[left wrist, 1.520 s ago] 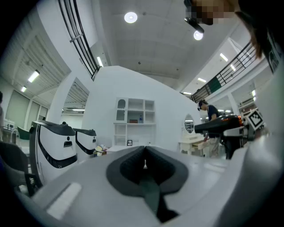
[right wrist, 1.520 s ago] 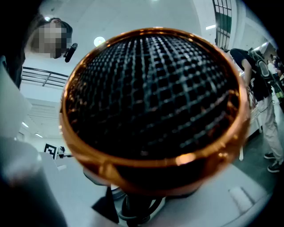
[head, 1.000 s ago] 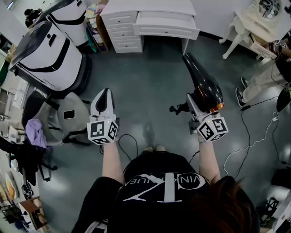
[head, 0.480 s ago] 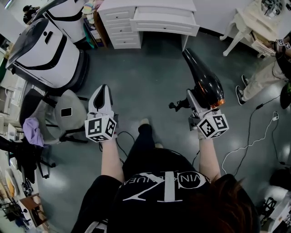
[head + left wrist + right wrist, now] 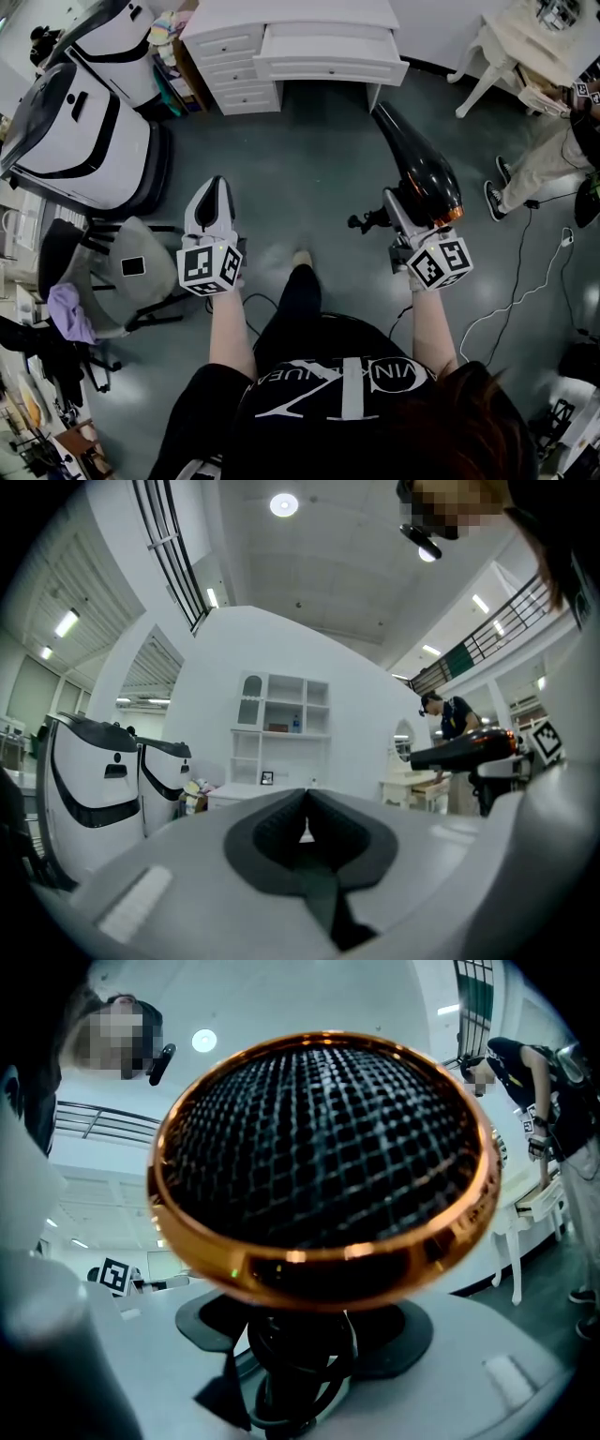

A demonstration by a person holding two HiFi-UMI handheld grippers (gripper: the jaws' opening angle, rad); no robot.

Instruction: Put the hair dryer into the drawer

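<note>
right hand-held gripper (image 5: pixel 398 211) grasps a black hair dryer (image 5: pixel 422 169), nozzle pointing far toward the open drawer (image 5: pixel 328 67) of a white counter (image 5: pixel 291 14). left hand-held gripper (image 5: pixel 214 187) is clenched and empty. the person has stepped forward, but the drawer is still well apart.

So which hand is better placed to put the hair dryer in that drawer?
Right: the right gripper holds the hair dryer, pointing toward the open drawer. The left gripper is shut and empty.

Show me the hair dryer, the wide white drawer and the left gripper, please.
hair dryer (image 5: pixel 419 169): head view, on its black barrel.
wide drawer (image 5: pixel 330 70): head view, on its white front panel.
left gripper (image 5: pixel 217 184): head view, between its shut fingertips.
</note>
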